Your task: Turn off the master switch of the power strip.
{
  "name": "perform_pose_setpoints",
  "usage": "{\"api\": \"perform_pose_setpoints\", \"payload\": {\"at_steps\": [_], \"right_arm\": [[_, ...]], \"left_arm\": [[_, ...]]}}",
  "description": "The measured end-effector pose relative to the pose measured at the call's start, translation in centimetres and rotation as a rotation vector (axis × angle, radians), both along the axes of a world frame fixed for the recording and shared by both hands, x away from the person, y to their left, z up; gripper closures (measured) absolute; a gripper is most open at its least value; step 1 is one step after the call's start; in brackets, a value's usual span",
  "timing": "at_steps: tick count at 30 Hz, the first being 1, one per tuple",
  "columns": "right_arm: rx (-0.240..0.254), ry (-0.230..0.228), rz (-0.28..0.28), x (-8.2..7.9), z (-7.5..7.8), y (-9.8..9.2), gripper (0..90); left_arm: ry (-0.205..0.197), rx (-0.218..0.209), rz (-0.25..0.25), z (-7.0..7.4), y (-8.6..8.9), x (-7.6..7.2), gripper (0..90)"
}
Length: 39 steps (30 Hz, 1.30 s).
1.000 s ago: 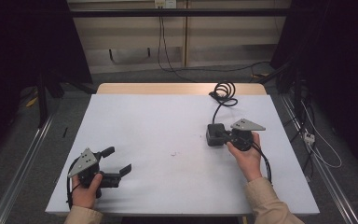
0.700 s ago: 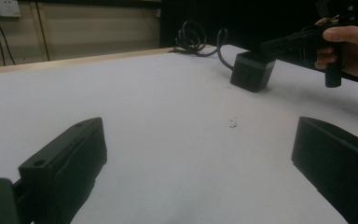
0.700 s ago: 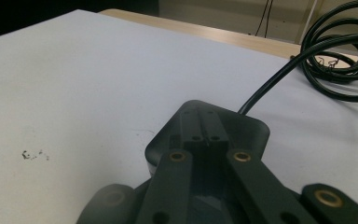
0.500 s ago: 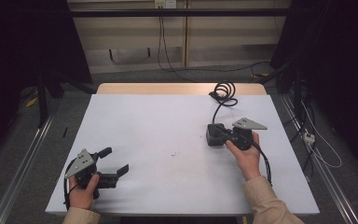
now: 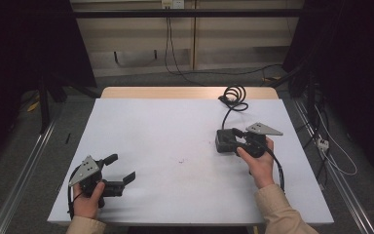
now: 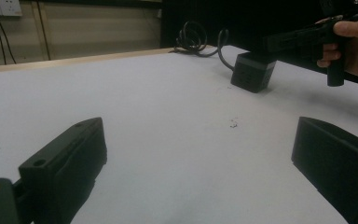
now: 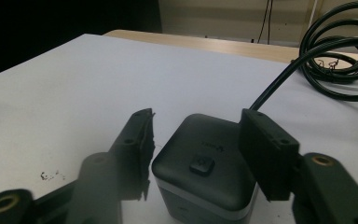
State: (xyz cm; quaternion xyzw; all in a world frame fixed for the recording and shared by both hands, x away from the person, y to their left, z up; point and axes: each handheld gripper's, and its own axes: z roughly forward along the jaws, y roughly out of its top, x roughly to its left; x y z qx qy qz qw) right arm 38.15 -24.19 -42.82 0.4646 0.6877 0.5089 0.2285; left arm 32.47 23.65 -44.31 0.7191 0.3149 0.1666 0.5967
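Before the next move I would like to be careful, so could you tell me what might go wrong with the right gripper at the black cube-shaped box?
The right gripper has just been opening, its fingers either side of the black cube-shaped box; closing off-centre could skew it. The box's coiled black cable may drag if it is lifted.

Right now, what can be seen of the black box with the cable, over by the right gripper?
The black box is a small dark cube with rounded corners, matt and plastic-looking, with a square button on top and a paler band low down. It stands upright on the white table. Its black cable runs back to a coil. The right gripper straddles it, jaws just opened, pads apparently clear.
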Motion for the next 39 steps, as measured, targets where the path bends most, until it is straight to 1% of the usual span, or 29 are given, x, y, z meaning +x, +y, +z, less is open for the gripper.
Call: {"api": "perform_pose_setpoints", "payload": {"at_steps": [3, 5, 7, 9, 11, 13, 16, 17, 21, 25, 30, 32, 39], "right_arm": [[-0.007, -0.001, -0.011, 0.0, 0.0, 0.0, 34.0], [0.000, 0.003, -0.008, -0.1, 0.1, 0.0, 30.3], [-0.003, 0.003, -0.010, -0.3, 0.1, 0.0, 24.6], [-0.008, -0.004, -0.017, -0.4, 0.2, -0.1, 22.2], [0.002, -0.007, -0.019, -0.6, 0.3, -0.1, 20.5], [0.000, -0.011, -0.016, -0.8, 0.3, 0.0, 19.9], [-0.014, -0.010, -0.010, -1.2, 0.3, 0.1, 18.2], [-0.015, -0.018, -0.010, -1.4, 0.3, 0.0, 18.4], [-0.011, -0.022, -0.003, -2.1, 0.3, -0.1, 18.0], [-0.023, -0.025, 0.006, -2.8, 0.3, -0.3, 16.9], [-0.008, -0.030, 0.010, -3.8, 0.3, -0.7, 16.5], [-0.003, -0.032, 0.009, -4.2, 0.3, -0.8, 16.4], [0.003, -0.040, 0.033, -5.2, 0.1, -0.8, 15.9]], "left_arm": [[-0.003, 0.003, -0.006, 0.0, 0.0, 0.1, 2.8], [0.002, 0.002, -0.008, 0.0, -0.1, 0.2, 2.8], [-0.002, 0.010, -0.011, 0.0, -0.2, 0.2, 2.8], [-0.002, 0.005, -0.008, 0.1, -0.1, 0.0, 2.8], [-0.002, 0.007, -0.007, 0.1, 0.0, -0.1, 2.7], [-0.002, -0.001, -0.002, 0.1, 0.0, -0.1, 2.8], [-0.002, 0.001, -0.003, 0.1, 0.0, -0.1, 2.8], [-0.002, 0.004, -0.004, 0.1, 0.0, -0.2, 2.8], [-0.003, 0.003, -0.003, 0.1, 0.0, -0.2, 2.8], [-0.001, 0.000, -0.001, 0.1, 0.0, -0.1, 2.8], [0.000, 0.004, -0.008, 0.1, -0.3, 0.1, 2.8], [0.001, -0.001, -0.008, 0.1, -0.3, 0.1, 2.8], [0.000, -0.002, -0.003, 0.1, -0.1, 0.1, 2.8]]}}
